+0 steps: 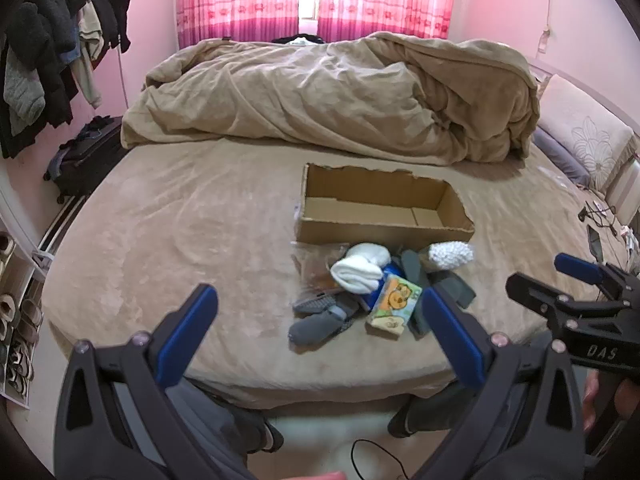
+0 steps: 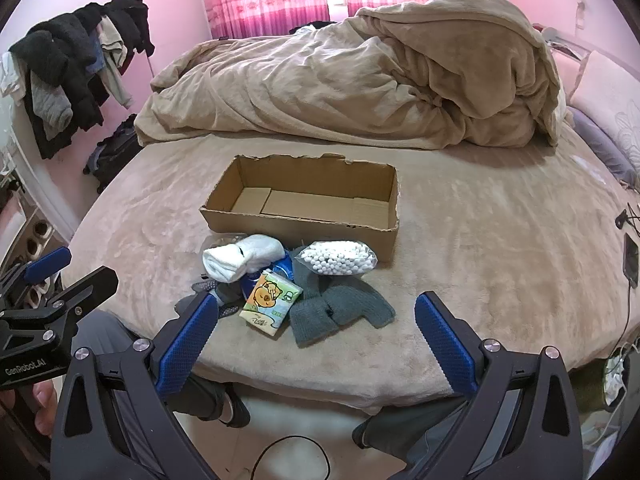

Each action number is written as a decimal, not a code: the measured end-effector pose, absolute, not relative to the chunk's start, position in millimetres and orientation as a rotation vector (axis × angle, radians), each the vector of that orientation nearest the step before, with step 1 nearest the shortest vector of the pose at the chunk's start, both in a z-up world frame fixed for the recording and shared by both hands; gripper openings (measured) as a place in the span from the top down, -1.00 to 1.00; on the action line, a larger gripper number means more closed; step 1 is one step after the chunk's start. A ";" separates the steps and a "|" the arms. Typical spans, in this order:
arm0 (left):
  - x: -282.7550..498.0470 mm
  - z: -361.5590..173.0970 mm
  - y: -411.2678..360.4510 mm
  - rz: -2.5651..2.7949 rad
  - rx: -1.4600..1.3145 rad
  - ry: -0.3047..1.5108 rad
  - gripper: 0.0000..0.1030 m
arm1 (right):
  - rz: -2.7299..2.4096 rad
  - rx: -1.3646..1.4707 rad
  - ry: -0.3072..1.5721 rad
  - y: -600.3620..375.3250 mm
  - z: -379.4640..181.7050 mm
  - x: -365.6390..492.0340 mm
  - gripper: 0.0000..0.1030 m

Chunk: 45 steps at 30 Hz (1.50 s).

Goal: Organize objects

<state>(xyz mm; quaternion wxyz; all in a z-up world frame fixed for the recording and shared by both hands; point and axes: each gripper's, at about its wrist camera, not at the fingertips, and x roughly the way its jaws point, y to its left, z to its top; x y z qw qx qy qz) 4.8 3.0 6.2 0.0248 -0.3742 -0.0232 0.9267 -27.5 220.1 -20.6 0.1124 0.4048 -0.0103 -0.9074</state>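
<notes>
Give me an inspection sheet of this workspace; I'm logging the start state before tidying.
Surface: beige plush bed cover, wrinkled.
Job's things: open brown cardboard box, empty; in front of it a pile: rolled white socks, clear bag of white cotton swabs, cartoon-printed tissue pack, grey knitted gloves.
Clutter: heaped beige duvet.
Grippers: left gripper and right gripper, fingers apart, holding nothing.
Cables: black cable on floor.
Surroundings: pink curtains, rack of dark clothes.

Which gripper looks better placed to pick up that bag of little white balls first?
Probably the right gripper. The bag of white balls lies on the right side of the pile, almost straight ahead of its open jaws. From the left gripper, the bag sits far right, beyond the white socks.
</notes>
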 end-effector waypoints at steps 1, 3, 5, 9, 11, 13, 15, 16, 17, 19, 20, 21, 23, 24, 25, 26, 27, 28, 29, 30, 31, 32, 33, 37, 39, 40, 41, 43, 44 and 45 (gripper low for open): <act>5.1 6.0 3.0 2.866 -1.158 -0.072 -0.99 | -2.664 1.187 -0.029 220.0 -20.6 -27.3 -0.95; 5.8 6.2 2.4 2.867 -1.158 -0.076 -0.99 | -2.663 1.188 -0.028 220.3 -20.6 -27.2 -0.95; 6.1 6.5 1.5 2.869 -1.157 -0.077 -0.99 | -2.664 1.186 -0.029 220.6 -20.2 -26.9 -0.95; 5.4 6.5 -0.3 2.872 -1.161 -0.087 -0.99 | -2.664 1.186 -0.031 220.6 -20.1 -27.0 -0.95; 5.5 6.6 -0.4 2.872 -1.159 -0.087 -0.99 | -2.664 1.186 -0.032 220.8 -19.8 -26.9 -0.95; 5.1 6.7 -0.4 2.872 -1.161 -0.087 -0.99 | -2.664 1.185 -0.034 221.0 -19.4 -27.0 -0.95; 4.8 6.7 -0.9 2.872 -1.161 -0.087 -0.99 | -2.662 1.187 -0.035 221.3 -19.2 -27.1 -0.95; 4.8 6.7 -0.9 2.871 -1.161 -0.087 -0.99 | -2.662 1.186 -0.035 221.2 -19.2 -26.9 -0.95; 4.6 6.8 -1.1 2.871 -1.161 -0.086 -0.99 | -2.663 1.186 -0.036 221.2 -19.1 -26.5 -0.95; 4.4 7.0 -1.3 2.872 -1.161 -0.087 -0.99 | -2.663 1.185 -0.032 221.3 -19.0 -26.7 -0.95; 4.4 7.0 -1.2 2.872 -1.162 -0.087 -0.99 | -2.663 1.184 -0.033 221.5 -18.9 -26.9 -0.95; 4.4 7.1 -1.1 2.872 -1.162 -0.088 -0.99 | -2.663 1.184 -0.033 221.8 -18.4 -27.2 -0.95; 4.1 7.1 -1.1 2.871 -1.163 -0.088 -0.99 | -2.662 1.184 -0.036 222.2 -18.3 -27.1 -0.95; 3.7 7.2 -1.1 2.870 -1.164 -0.087 -0.99 | -2.662 1.184 -0.034 221.9 -18.2 -27.3 -0.95; 3.7 7.2 -1.1 2.872 -1.163 -0.087 -0.99 | -2.662 1.185 -0.033 222.0 -18.2 -27.4 -0.95; 3.6 7.3 -1.0 2.871 -1.162 -0.086 -0.99 | -2.663 1.186 -0.034 222.1 -18.2 -27.3 -0.95; 3.5 7.2 -1.1 2.871 -1.163 -0.086 -0.99 | -2.662 1.184 -0.035 222.1 -18.1 -27.2 -0.95; 3.7 7.2 -1.1 2.872 -1.163 -0.087 -0.99 | -2.662 1.184 -0.035 222.1 -18.1 -27.3 -0.95; 3.7 7.2 -1.0 2.871 -1.163 -0.088 -0.99 | -2.663 1.184 -0.034 222.2 -18.0 -27.3 -0.95; 3.3 7.1 -1.1 2.871 -1.163 -0.086 -0.99 | -2.663 1.185 -0.034 222.2 -18.1 -27.4 -0.95; 3.5 7.2 -1.2 2.871 -1.163 -0.087 -0.99 | -2.662 1.185 -0.035 222.4 -17.5 -27.2 -0.95; 3.6 7.2 -1.1 2.870 -1.163 -0.089 -0.99 | -2.662 1.185 -0.035 222.4 -17.5 -27.2 -0.95; 3.7 7.2 -1.0 2.870 -1.163 -0.087 -0.99 | -2.664 1.185 -0.034 222.4 -17.4 -27.1 -0.95; 3.7 7.1 -1.0 2.870 -1.162 -0.089 -0.99 | -2.665 1.185 -0.036 222.3 -17.4 -27.0 -0.95; 3.3 7.3 -0.7 2.868 -1.162 -0.093 -0.99 | -2.662 1.185 -0.036 222.6 -17.2 -27.3 -0.95; 3.2 7.6 -0.5 2.868 -1.162 -0.094 -0.99 | -2.662 1.186 -0.036 222.6 -17.2 -27.3 -0.95; 3.2 7.7 -0.6 2.868 -1.161 -0.092 -0.99 | -2.662 1.186 -0.037 222.7 -16.8 -27.0 -0.95; 3.0 7.6 -0.7 2.866 -1.164 -0.095 -0.99 | -2.663 1.183 -0.036 222.7 -17.1 -27.3 -0.95; 3.1 7.9 -0.5 2.866 -1.164 -0.096 -0.99 | -2.662 1.185 -0.036 222.6 -17.1 -27.4 -0.95; 3.1 7.8 -0.6 2.867 -1.163 -0.095 -0.99 | -2.661 1.186 -0.035 222.7 -17.0 -27.4 -0.95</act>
